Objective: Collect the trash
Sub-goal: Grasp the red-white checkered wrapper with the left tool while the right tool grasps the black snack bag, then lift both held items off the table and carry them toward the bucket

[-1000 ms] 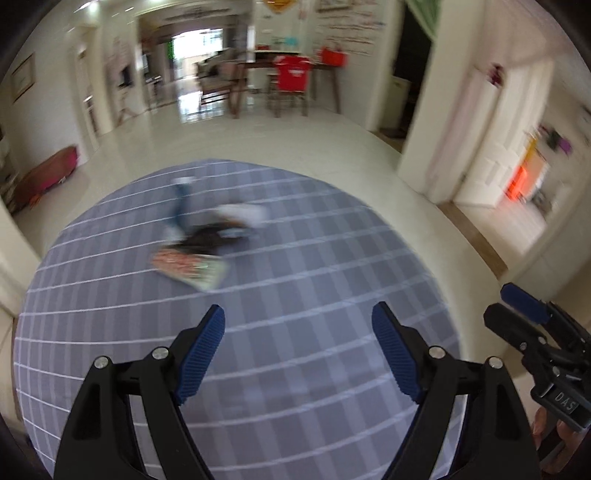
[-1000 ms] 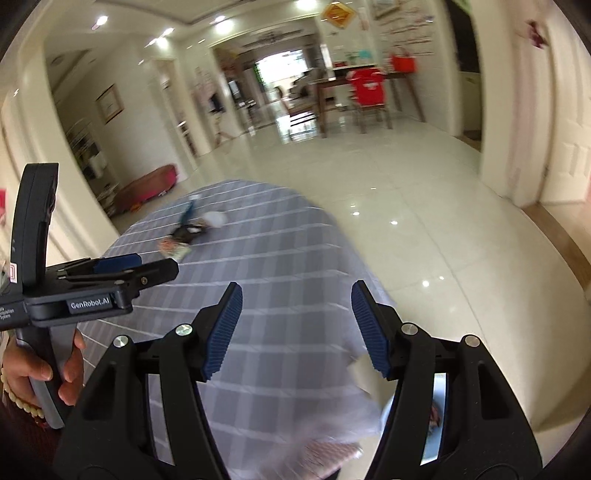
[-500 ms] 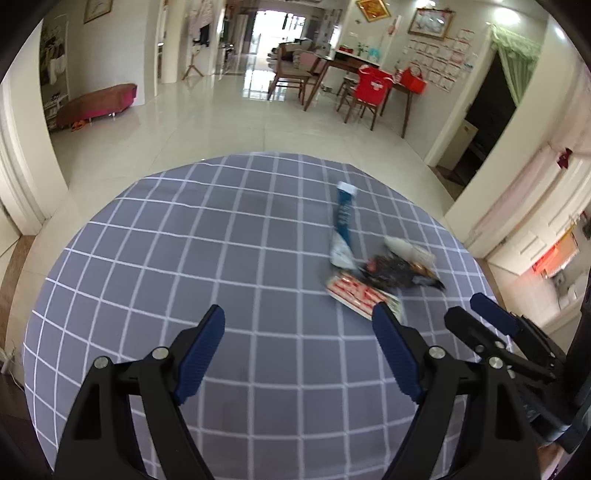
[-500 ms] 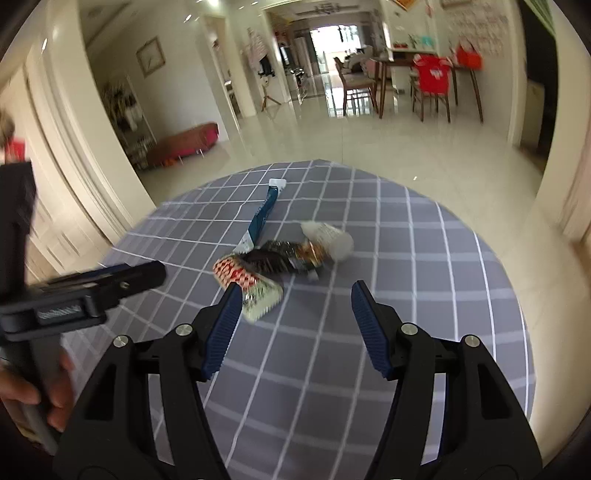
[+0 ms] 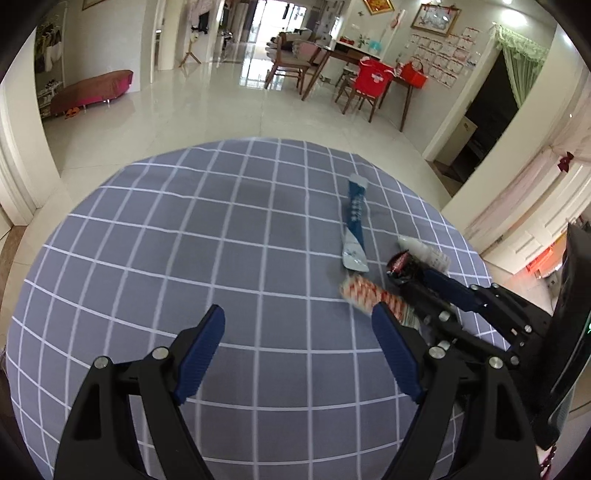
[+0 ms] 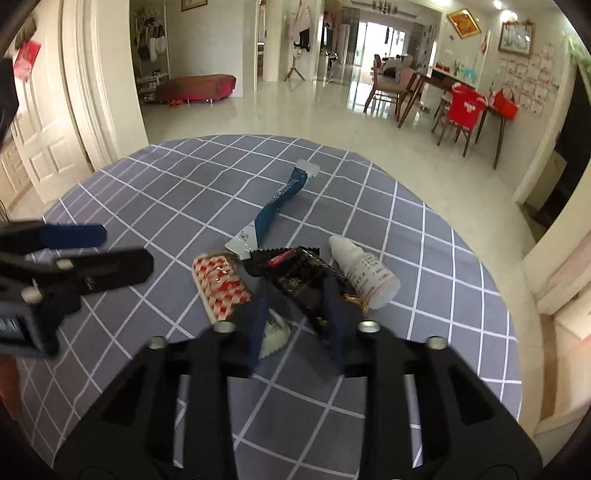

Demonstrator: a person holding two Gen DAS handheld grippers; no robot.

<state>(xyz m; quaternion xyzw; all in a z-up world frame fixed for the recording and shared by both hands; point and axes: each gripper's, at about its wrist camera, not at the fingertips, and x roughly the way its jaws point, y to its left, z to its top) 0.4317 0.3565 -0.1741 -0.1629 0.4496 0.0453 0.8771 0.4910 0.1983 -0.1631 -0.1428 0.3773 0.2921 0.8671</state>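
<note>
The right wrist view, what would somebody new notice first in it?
The small heap of trash in the middle of the grey checked tablecloth: a dark snack wrapper, a red-and-white packet to its left, a white dropper bottle to its right. The right gripper is closing its jaws around the dark wrapper.

Setting: private home, open living and dining area.
Floor: glossy pale tile floor [image 5: 229, 110] throughout.
Work surface: round table under a grey checked tablecloth [image 5: 184, 266].
Dining zone: wooden dining table [image 6: 458, 86] with wooden chairs [image 6: 384, 83]; 1 chair carries a red cover [image 6: 466, 105].
Walls: framed pictures [image 5: 436, 18], paper sheets in rows.
Storage: rack [image 6: 153, 55] with bags and shoes.
Openings: white panelled door [image 6: 44, 147], green curtain [image 5: 524, 62].
</note>
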